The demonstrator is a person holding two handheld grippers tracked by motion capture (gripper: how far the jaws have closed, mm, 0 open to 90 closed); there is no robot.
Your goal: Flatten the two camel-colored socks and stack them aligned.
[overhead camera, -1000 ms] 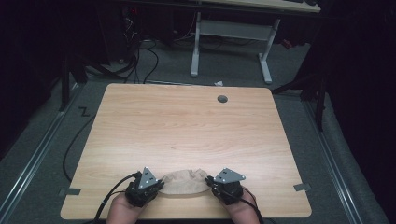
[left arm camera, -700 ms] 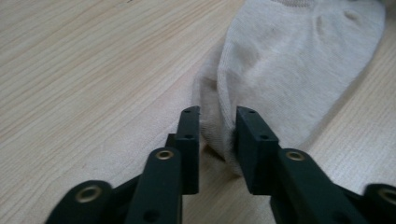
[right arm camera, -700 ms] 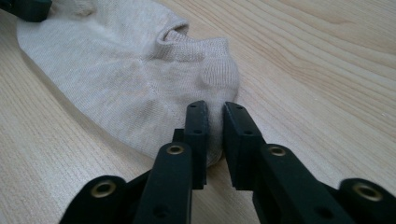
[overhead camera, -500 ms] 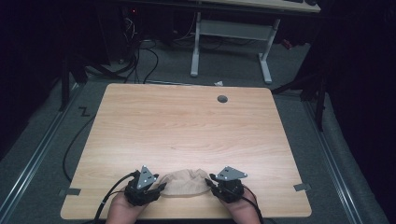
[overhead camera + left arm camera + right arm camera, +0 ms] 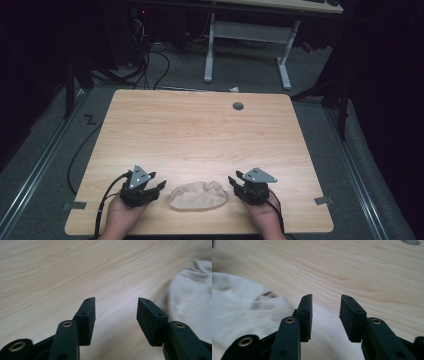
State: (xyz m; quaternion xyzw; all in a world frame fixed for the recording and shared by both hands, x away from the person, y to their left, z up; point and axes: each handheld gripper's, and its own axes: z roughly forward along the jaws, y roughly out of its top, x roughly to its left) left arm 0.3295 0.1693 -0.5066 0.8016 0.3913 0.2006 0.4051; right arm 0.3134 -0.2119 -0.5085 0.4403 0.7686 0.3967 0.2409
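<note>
A crumpled beige cloth [image 5: 198, 196] is left lying near the table's [image 5: 200, 135] front edge; flanking it, the left hand-held gripper [image 5: 156, 187] and right hand-held gripper [image 5: 233, 181] are seen with jaws just opened, nothing between them, apparently released.

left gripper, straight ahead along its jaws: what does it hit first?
Probably nothing but bare table. The left gripper stands open over wood; the beige cloth lies off to one side of its line, though depth is hard to judge.

Both hands sit low at the near edge. The left gripper [image 5: 159, 187] and the right gripper [image 5: 231, 181] point toward each other. Their jaws have just been opening, with nothing between them.
</note>
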